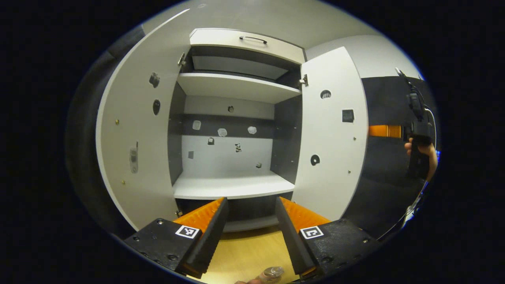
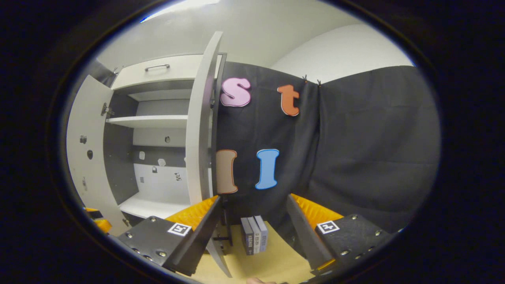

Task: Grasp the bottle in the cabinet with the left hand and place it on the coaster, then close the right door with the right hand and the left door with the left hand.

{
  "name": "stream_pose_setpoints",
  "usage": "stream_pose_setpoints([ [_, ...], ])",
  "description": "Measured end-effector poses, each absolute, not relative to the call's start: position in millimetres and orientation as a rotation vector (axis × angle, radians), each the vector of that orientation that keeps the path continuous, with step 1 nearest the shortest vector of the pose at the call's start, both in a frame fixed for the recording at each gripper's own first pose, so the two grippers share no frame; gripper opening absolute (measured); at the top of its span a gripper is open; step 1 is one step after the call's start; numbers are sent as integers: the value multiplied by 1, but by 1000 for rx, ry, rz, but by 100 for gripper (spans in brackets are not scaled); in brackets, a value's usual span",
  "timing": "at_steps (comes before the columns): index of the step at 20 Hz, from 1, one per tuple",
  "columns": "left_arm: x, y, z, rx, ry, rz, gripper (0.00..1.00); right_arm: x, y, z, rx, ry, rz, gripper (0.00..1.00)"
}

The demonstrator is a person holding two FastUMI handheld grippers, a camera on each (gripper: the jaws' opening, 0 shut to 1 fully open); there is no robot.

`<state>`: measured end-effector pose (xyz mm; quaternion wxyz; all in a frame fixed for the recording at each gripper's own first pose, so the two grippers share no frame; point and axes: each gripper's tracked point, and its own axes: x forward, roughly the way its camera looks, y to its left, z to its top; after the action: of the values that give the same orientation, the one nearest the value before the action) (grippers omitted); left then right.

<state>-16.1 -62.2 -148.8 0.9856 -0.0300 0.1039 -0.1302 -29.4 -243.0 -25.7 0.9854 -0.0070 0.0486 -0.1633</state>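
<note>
While both cabinet (image 1: 236,118) doors are standing open, the left hand-held gripper (image 1: 251,236) is hovering in front of the cabinet over the worktop (image 1: 248,252), fingers apart and empty. A clear bottle (image 1: 271,273) is peeking in just below that gripper, apparently out of the cabinet; no coaster is discernible. Judgement: light, smooth, likely slippery plastic, best gripped mid-body. The right hand-held gripper (image 2: 252,232) is pointing beside the right door (image 2: 199,130), fingers apart, holding nothing.
</note>
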Motion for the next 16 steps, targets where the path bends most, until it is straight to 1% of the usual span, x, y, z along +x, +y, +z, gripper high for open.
stream_pose_setpoints([
  [2,-18,-54,-136,-47,228,-227,79,-27,-239,-28,-12,110,-300,100],
  [3,-19,-52,-129,-53,233,-217,85,-25,-237,-26,-17,107,-284,98],
  [4,-21,-51,-121,-68,230,-211,78,-25,-235,-27,-22,113,-267,98],
  [5,-22,-51,-114,-81,231,-210,79,-24,-230,-27,-17,117,-244,93],
  [6,-24,-50,-110,-94,231,-206,79,-22,-223,-28,-8,124,-217,98],
  [7,-28,-47,-105,-102,224,-200,79,-20,-214,-28,-1,126,-185,100],
  [8,-30,-43,-100,-102,216,-187,79,-18,-207,-28,3,128,-162,98],
  [9,-34,-37,-97,-97,215,-169,79,-15,-199,-28,8,130,-139,93],
  [10,-36,-30,-95,-91,211,-151,79,-13,-190,-29,9,131,-117,97],
  [11,-38,-24,-92,-91,207,-132,79,-11,-181,-29,12,135,-93,97],
  [12,-37,-15,-89,-96,204,-107,79,-8,-172,-30,15,138,-68,97],
  [13,-38,-9,-83,-103,193,-89,79,-4,-164,-31,16,140,-44,92],
  [14,-42,-3,-77,-107,179,-71,79,0,-153,-30,17,141,-21,97],
  [15,-45,3,-71,-107,167,-52,79,4,-144,-30,18,143,3,92],
  [16,-49,9,-67,-107,159,-35,79,7,-134,-32,21,144,25,92],
])
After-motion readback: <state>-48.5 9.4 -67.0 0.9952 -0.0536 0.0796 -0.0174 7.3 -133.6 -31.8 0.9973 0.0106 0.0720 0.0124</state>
